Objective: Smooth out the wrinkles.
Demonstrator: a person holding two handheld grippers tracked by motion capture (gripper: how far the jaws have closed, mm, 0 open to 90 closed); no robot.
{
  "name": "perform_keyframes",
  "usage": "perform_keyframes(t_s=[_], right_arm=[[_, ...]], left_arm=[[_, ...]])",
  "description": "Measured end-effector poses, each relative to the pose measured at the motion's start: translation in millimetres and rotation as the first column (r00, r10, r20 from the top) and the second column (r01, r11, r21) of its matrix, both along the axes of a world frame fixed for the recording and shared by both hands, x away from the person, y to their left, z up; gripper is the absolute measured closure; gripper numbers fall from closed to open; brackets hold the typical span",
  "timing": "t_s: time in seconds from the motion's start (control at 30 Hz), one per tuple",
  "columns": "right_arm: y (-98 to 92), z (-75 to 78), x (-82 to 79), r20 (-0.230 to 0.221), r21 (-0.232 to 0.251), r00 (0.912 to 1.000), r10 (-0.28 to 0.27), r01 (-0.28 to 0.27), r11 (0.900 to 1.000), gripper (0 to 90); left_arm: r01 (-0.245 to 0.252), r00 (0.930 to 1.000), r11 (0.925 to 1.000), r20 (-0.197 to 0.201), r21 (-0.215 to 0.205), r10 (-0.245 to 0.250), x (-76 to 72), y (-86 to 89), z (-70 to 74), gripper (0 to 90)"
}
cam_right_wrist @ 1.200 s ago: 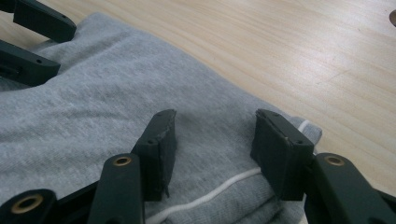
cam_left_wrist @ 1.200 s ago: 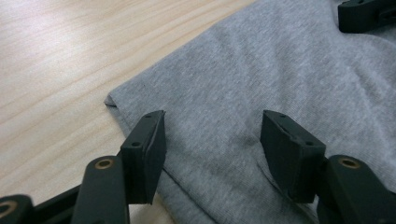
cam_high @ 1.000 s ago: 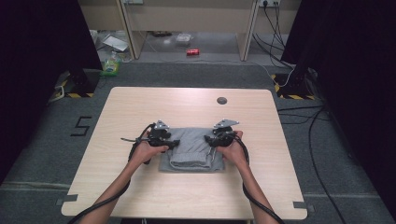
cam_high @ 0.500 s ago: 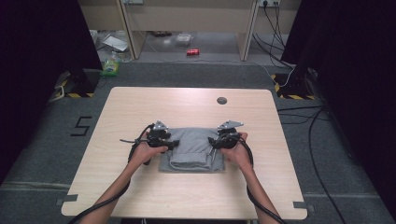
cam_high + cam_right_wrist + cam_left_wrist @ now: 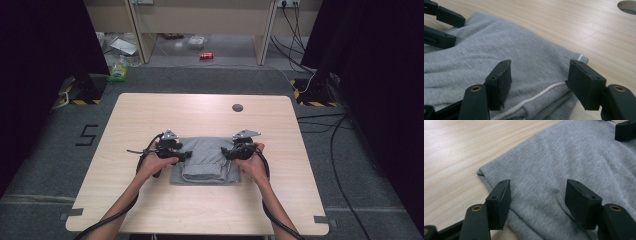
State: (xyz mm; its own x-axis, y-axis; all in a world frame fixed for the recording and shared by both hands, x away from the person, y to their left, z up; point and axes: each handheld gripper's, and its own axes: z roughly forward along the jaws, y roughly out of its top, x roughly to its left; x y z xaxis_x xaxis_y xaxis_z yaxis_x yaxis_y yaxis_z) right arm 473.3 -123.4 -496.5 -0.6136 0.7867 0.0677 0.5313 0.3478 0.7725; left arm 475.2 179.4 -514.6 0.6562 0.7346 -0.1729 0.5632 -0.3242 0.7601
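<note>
Right gripper view, white drawstring (image 5: 541, 93) on folded grey garment (image 5: 499, 62), right tool (image 5: 540, 82) opening, gripping nothing

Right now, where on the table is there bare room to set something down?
Free: the far strip of the table between the folded grey garment and the round hole, plus the near edge. Crowded: the middle, where the left gripper and right gripper flank the garment.
</note>
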Motion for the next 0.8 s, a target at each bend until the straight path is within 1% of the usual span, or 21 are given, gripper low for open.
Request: perform_keyframes(t_s=[0.1,0.17,0.27,0.33,0.43,0.53,0.8], right_arm=[[0.0,2.7,-0.2,-0.016,0.021,0.9998,-0.011,0.012,1.0,34.8],[-1.2,5.6,-1.0,-0.023,0.04,0.9996,-0.019,0.02,0.999,34.1],[-4.2,8.4,-1.1,-0.018,0.059,0.9993,-0.034,0.035,0.998,33.5],[-5.5,8.7,-1.1,-0.023,0.063,0.999,-0.039,0.041,0.997,33.3],[-7.0,9.8,-1.3,-0.021,0.066,0.9985,-0.05,0.051,0.996,33.1],[-7.6,12.1,-2.1,-0.018,0.072,0.9986,-0.05,0.051,0.996,32.8],[-5.3,18.7,-6.1,-0.002,0.072,0.9993,-0.037,0.037,0.997,31.9]], left_arm=[[0.001,1.0,1.0,-0.008,0.002,-0.001,-1.2,0.3,1.6,35.4],[-0.001,1.0,1.0,-0.005,0.004,0.001,-2.2,0.7,2.7,34.2],[-0.002,1.0,1.0,0.003,0.009,0.002,-4.2,1.2,4.4,33.0],[0.002,1.0,1.0,0.005,0.008,-0.002,-5.5,1.9,6.8,32.6],[0.001,0.9998,1.0,0.021,0.0,-0.001,-8.3,3.2,14.0,32.2],[0.009,0.9998,0.9999,0.016,-0.005,-0.009,-10.9,4.3,18.4,31.9],[0.018,0.9998,0.9998,0.011,0.009,-0.019,-17.8,6.9,18.4,31.7]])
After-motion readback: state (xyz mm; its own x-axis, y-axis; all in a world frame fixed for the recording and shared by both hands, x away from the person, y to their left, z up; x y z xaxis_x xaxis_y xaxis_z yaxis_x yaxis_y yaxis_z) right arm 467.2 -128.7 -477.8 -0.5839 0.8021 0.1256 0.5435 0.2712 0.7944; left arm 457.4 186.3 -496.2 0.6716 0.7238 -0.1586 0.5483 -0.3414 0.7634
